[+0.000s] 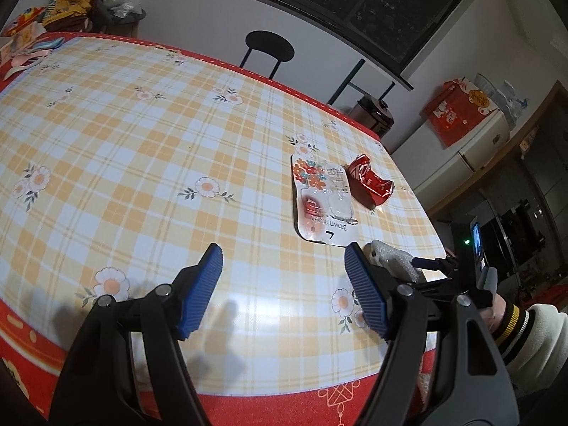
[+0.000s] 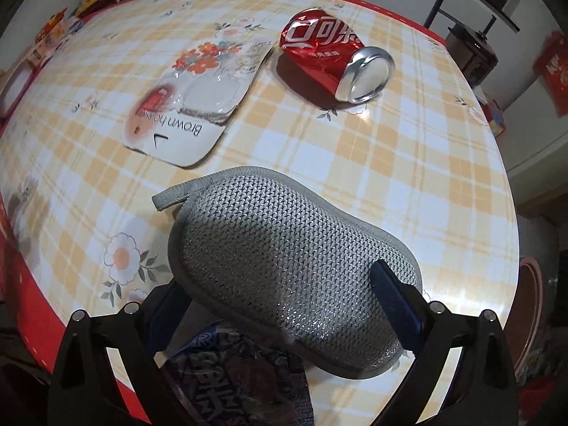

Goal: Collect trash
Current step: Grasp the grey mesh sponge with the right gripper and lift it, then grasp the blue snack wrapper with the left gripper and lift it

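Where the right gripper (image 2: 284,305) pinches the grey mesh scrubbing pad (image 2: 284,248), the pad hides most of both blue fingers, and a dark printed wrapper (image 2: 241,383) beneath it is cut off and unreadable. Left of the crushed red soda can (image 2: 330,60) lies an opened blister card (image 2: 198,99) marked "Brown hook", nearly touching it, and the pad sits nearer the camera than both. Hovering with jaws wide apart and empty, the left gripper (image 1: 284,287) overlooks the checked floral tablecloth (image 1: 142,149), a black stool (image 1: 269,46) beyond.

your left gripper (image 1: 284,266) hovers with fingers (image 1: 202,289) spread over the bench (image 1: 142,142); hook card (image 1: 325,202) and crushed can (image 1: 369,183) lie touching ahead.
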Demonstrator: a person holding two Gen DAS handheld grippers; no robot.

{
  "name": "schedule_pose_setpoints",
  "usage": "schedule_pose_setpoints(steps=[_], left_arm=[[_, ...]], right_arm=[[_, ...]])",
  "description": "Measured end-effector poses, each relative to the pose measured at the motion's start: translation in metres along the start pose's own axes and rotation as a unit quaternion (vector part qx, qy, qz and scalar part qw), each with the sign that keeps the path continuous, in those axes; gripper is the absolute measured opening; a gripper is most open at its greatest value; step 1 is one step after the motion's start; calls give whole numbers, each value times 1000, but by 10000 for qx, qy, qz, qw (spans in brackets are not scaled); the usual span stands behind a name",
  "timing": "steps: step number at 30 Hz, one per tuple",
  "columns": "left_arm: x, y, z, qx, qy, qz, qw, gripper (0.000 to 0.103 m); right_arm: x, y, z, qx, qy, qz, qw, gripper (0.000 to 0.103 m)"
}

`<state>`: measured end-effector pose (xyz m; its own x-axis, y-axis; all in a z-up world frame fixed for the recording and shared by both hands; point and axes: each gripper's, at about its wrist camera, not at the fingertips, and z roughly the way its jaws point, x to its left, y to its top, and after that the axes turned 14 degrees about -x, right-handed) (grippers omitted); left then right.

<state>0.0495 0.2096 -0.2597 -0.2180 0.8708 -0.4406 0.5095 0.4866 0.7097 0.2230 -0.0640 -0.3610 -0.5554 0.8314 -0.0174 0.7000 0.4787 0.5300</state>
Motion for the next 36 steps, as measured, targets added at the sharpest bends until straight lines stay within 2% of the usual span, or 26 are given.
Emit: schedule_pose_setpoints(steps=[1, 8, 12, 15, 24, 30, 36], left_arm=[[-1, 0, 3, 27, -36, 11, 10000, 72], [-16, -3, 19, 210, -258, 115, 9994, 72], [-31, -8, 28, 327, -388, 201, 9985, 72], [-45, -14, 35, 433, -485, 255, 9976, 72], [-88, -36, 51, 797, -787, 363, 9930, 72], [-117, -65, 73, 1332, -973, 300, 9859, 71], [-137, -96, 94, 1872, -1006, 127, 9771, 66]], right_arm=[[-2, 1, -3, -42, 44, 65, 10000, 87], [-11, 11, -37, -536, 371, 430, 9969, 54], [-24, 15, -60, -904, 393, 613, 9932, 40], [-37, 15, -80, -1172, 407, 783, 9892, 33], [-82, 4, -122, -1722, 348, 1338, 9753, 22], [-109, -18, -138, -1857, 546, 1748, 9654, 20], [-119, -36, -146, -1901, 685, 1853, 9617, 19]])
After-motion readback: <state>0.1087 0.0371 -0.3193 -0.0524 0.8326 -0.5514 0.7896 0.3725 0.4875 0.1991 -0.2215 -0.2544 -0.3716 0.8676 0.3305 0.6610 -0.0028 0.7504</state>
